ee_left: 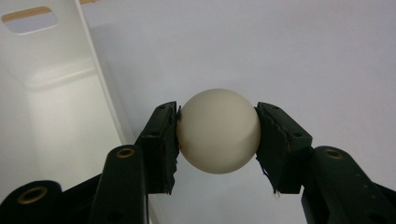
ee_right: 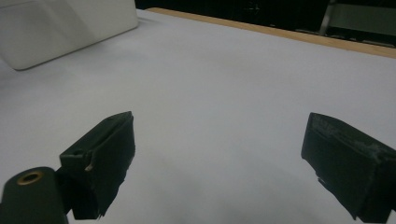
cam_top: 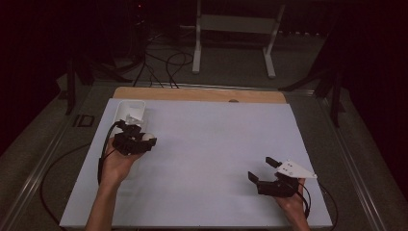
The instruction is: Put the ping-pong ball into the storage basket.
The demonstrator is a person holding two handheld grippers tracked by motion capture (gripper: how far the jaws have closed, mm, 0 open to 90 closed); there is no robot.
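Note:
A cream-white ball (ee_left: 218, 131) is clamped between the two black jaws of my left gripper (ee_left: 217, 135), just above the white table sheet. From the high view, the left gripper (cam_top: 137, 139) is at the left side of the table, right beside the near end of a white open bin (cam_top: 129, 109), with the ball (cam_top: 149, 141) peeking out at its tip. The bin's wall (ee_left: 70, 93) rises to the left in the left gripper view. My right gripper (cam_top: 262, 169) rests low at the near right, jaws wide open with nothing between them (ee_right: 219, 158).
A white sheet (cam_top: 211, 144) covers the table, with a wooden strip (cam_top: 202, 94) along its far edge. Beyond the table stand a white frame (cam_top: 235, 29) and floor cables (cam_top: 168, 62). The bin (ee_right: 60, 23) sits far off in the right gripper view.

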